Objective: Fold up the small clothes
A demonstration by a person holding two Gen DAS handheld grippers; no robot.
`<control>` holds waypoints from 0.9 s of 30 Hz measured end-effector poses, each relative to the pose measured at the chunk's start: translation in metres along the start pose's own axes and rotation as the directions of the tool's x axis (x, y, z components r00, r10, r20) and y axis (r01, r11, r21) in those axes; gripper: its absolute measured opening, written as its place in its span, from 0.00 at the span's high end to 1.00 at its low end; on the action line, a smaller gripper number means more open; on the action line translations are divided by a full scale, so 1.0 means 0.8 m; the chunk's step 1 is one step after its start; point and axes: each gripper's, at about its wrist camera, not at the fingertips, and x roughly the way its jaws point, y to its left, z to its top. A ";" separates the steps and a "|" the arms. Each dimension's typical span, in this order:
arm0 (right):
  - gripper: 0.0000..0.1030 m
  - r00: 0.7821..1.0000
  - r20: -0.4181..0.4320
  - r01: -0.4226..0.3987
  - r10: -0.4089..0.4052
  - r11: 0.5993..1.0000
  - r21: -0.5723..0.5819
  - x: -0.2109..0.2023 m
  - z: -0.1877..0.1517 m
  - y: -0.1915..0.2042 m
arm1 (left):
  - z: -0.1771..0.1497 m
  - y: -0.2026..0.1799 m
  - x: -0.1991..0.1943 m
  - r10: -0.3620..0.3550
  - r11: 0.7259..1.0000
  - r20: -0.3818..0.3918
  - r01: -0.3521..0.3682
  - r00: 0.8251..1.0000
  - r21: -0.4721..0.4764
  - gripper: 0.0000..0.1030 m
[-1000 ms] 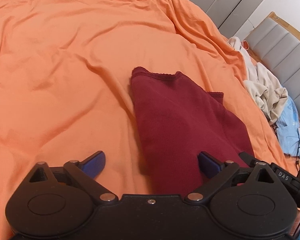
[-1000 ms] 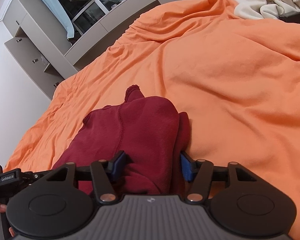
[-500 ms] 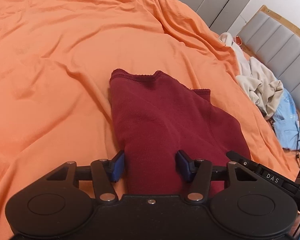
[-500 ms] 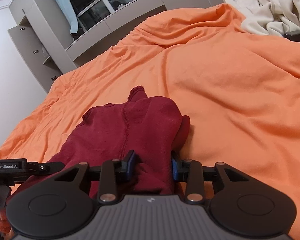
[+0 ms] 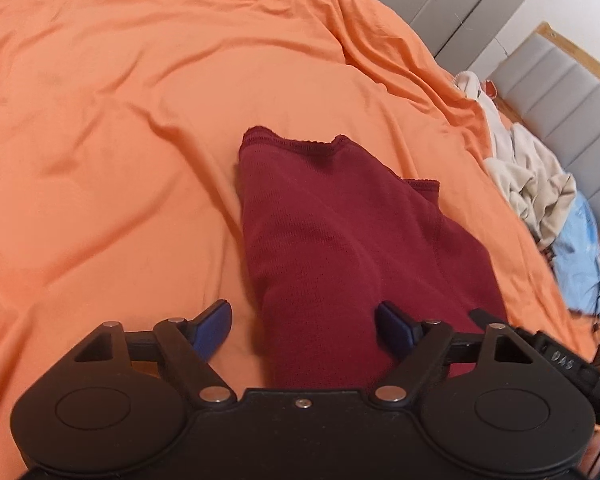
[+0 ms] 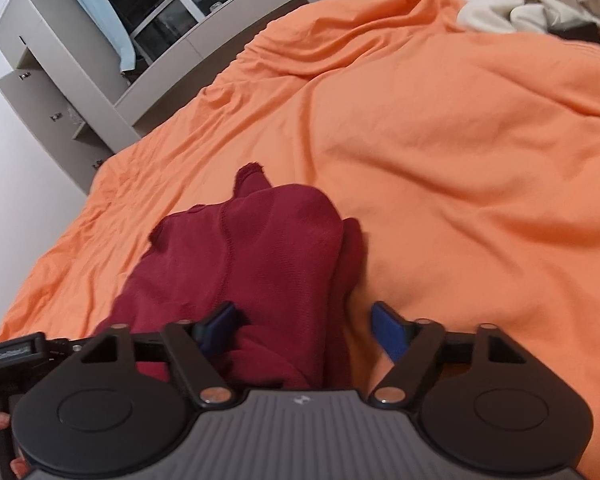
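In the left wrist view, the orange bedspread (image 5: 140, 120) fills the left and top. The dark red garment (image 5: 340, 240) lies folded at centre, running down between the fingers of the left gripper (image 5: 304, 326), whose jaws have just been opening and stand spread, neither pad pressing it. Pale clothes (image 5: 532, 176) sit at right. In the right wrist view, the right gripper (image 6: 304, 328) likewise has just been opening, spread astride the garment's near edge.

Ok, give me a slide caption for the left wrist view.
Left gripper, jaws open after just widening, straddles the near end of a folded maroon garment on an orange bedsheet.
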 end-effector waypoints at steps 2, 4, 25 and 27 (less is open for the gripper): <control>0.45 0.999 -0.020 -0.045 0.045 0.998 0.032 0.005 0.001 -0.005 | 0.000 0.001 0.001 -0.021 1.000 -0.007 0.021 1.000 -0.013 0.30; 0.47 0.999 -0.020 -0.048 0.049 0.998 0.043 0.007 0.000 -0.007 | 0.000 -0.001 0.002 -0.038 0.999 -0.013 0.038 0.999 -0.010 0.37; 0.62 0.995 0.088 0.070 -0.053 0.979 -0.191 -0.007 -0.023 0.041 | 0.002 -0.019 -0.003 -0.004 0.999 0.001 0.004 1.000 0.051 0.44; 0.63 0.992 0.105 0.094 -0.071 0.968 -0.234 -0.008 -0.027 0.050 | 0.002 -0.018 -0.003 -0.005 0.999 0.002 0.005 1.000 0.048 0.44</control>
